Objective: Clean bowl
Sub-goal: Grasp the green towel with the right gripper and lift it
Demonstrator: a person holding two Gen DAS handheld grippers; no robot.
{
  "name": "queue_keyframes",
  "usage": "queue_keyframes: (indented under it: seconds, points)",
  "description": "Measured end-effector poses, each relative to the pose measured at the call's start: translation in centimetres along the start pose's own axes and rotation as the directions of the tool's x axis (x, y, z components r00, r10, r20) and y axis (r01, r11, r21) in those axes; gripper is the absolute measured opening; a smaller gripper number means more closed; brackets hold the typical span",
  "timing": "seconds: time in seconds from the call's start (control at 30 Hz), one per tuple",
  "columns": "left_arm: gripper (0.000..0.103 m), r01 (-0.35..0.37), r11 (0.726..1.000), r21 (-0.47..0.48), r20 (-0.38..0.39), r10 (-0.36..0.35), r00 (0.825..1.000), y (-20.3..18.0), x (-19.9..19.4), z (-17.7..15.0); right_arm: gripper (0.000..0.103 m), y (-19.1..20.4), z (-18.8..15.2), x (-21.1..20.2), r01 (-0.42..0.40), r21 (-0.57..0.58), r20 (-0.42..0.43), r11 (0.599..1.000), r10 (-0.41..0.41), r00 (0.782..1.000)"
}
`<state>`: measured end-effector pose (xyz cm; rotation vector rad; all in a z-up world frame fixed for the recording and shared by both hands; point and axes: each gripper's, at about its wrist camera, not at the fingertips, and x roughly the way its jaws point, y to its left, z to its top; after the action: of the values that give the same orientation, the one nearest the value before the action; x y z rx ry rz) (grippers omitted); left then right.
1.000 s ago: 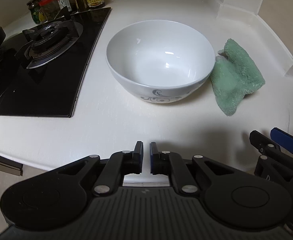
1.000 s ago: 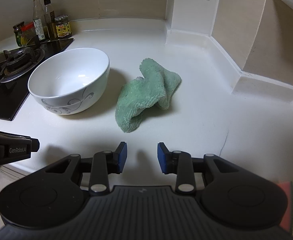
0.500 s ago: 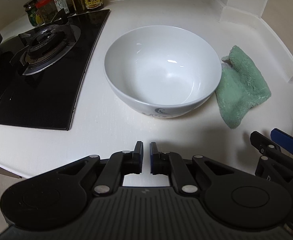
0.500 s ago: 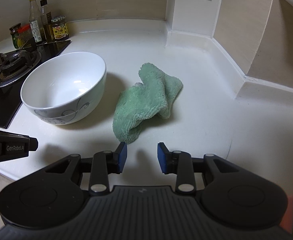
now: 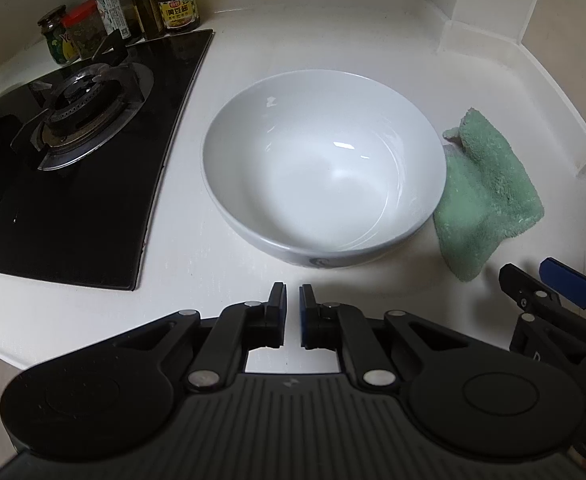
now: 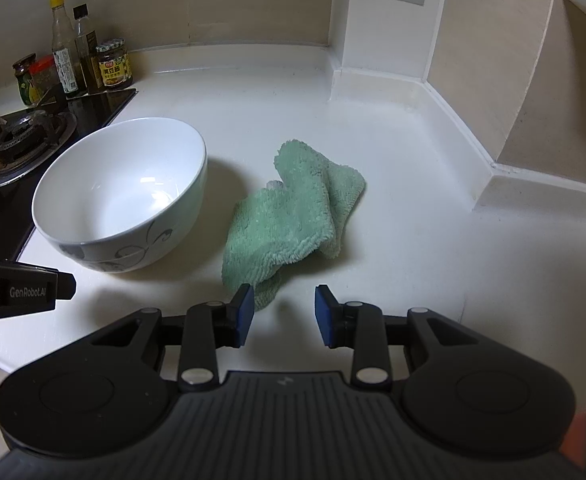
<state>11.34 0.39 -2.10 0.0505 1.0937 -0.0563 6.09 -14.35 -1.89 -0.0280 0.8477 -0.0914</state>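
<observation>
The white bowl (image 5: 324,168) sits mid-frame on the counter (image 5: 325,32), hiding the green cloth's (image 5: 489,196) left edge. The left gripper (image 5: 291,300) is nearly pressed together, empty; the right gripper (image 6: 280,300) is spread (cloth corner just ahead). Bottle tops are cut off upper left.

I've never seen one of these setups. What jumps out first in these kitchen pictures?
A big white bowl sits empty in the middle of the white counter, with a crumpled green cloth lying just to its right. A black gas stove fills the left side, jars and bottles lined up behind it. In front, the left tongs stand nearly closed and the right tongs open, both empty.
</observation>
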Motion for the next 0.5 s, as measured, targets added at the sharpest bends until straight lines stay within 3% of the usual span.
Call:
queue_keyframes:
  seconds: [0.3,0.5]
  points:
    - [0.006,0.02,1.0,0.016,-0.025,-0.019,0.999,0.3,0.5,1.1,0.029,-0.6,0.5,0.6,0.006,0.021,0.017,1.0,-0.007,1.0]
    - [0.006,0.059,0.997,0.041,-0.021,-0.058,0.998,0.8,-1.2,1.5,0.029,-2.1,1.2,1.4,-0.004,0.086,0.031,0.996,0.001,1.0]
